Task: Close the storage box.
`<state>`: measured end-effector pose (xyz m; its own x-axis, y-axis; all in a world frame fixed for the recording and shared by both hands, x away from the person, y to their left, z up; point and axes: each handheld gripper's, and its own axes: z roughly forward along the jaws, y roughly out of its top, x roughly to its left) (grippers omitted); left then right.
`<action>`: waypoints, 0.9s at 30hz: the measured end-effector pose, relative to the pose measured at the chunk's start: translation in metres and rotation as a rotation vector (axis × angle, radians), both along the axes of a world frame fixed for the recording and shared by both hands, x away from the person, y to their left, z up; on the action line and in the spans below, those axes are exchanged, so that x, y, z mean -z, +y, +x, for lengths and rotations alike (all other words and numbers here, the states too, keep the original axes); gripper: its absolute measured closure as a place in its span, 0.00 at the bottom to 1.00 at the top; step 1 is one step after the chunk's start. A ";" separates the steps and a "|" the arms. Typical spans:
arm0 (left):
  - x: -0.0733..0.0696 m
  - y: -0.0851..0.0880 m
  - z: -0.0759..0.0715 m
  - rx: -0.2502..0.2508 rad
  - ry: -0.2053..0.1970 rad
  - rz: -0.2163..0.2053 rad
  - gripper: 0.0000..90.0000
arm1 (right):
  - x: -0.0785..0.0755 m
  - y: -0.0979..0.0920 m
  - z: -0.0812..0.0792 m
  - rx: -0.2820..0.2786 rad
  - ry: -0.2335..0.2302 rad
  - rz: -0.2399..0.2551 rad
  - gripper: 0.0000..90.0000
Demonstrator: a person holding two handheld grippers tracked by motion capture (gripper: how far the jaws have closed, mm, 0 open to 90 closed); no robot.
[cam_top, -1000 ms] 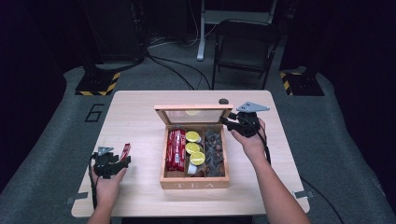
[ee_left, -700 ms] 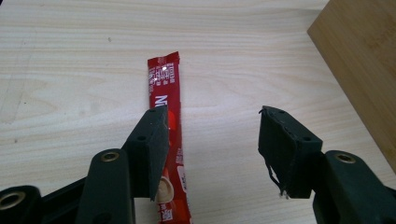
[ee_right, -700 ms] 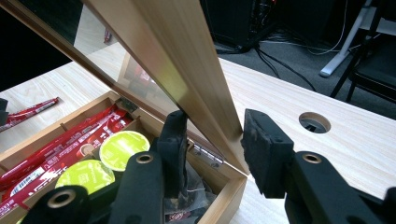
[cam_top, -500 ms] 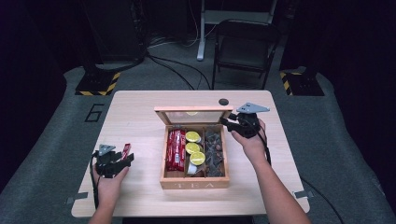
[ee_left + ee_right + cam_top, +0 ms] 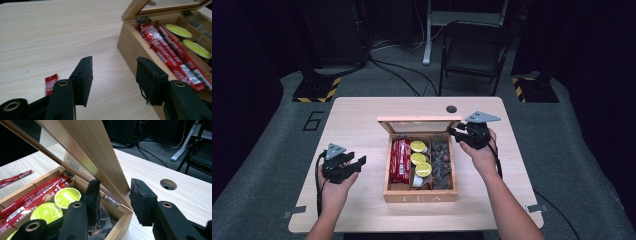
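Dark equipment racks, floor cables and a folding chair (image 5: 474,50) fill the far side of the room, and near them stands a pale wooden table (image 5: 357,120) with a round cable hole (image 5: 451,108) near its far edge.

At the table's middle sits a wooden tea box (image 5: 421,195), its glass-paned lid (image 5: 419,125) raised toward the far side. Red stick packets (image 5: 400,160) lie in the left compartment, yellow-topped capsules (image 5: 420,158) in the middle one, dark wrapped items in the right.

The right gripper (image 5: 464,134) is at the lid's right corner. In the right gripper view its jaws are spread, one on each face of the lid's edge, and I cannot tell whether either pad touches the wood. The step looks like handling the lid — so close squarely on the frame, not the pane, and swing it about the hinges (image 5: 110,200) rather than pulling sideways, or the light box may skid.

The left gripper (image 5: 354,164) hangs over the table left of the box, jaws spread and empty. A loose red packet (image 5: 50,83) lies on the table beside its jaw — a likely next pick, best taken flat across its width.
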<state>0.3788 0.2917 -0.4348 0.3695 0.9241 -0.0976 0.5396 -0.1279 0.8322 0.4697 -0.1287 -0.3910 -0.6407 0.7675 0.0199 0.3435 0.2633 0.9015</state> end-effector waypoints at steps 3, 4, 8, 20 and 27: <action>-0.009 -0.012 0.002 0.046 0.008 0.013 0.54 | 0.000 0.000 -0.001 0.004 0.005 0.001 0.67; -0.009 -0.012 0.002 0.046 0.008 0.013 0.54 | 0.000 0.000 -0.001 0.004 0.005 0.001 0.67; -0.022 -0.019 0.006 0.071 0.003 0.013 0.54 | 0.000 0.000 0.000 0.002 0.001 -0.001 0.67; -0.057 -0.039 0.014 0.126 -0.034 0.029 0.54 | 0.000 0.000 -0.001 0.000 0.005 0.001 0.67; -0.079 -0.052 0.021 0.149 -0.075 0.030 0.53 | 0.000 0.000 -0.002 -0.007 0.004 -0.011 0.67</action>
<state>0.4000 0.2398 -0.3559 0.5075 0.8608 -0.0384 0.4498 -0.2267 0.8639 0.4673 -0.1290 -0.3914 -0.6460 0.7632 0.0143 0.3452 0.2753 0.8973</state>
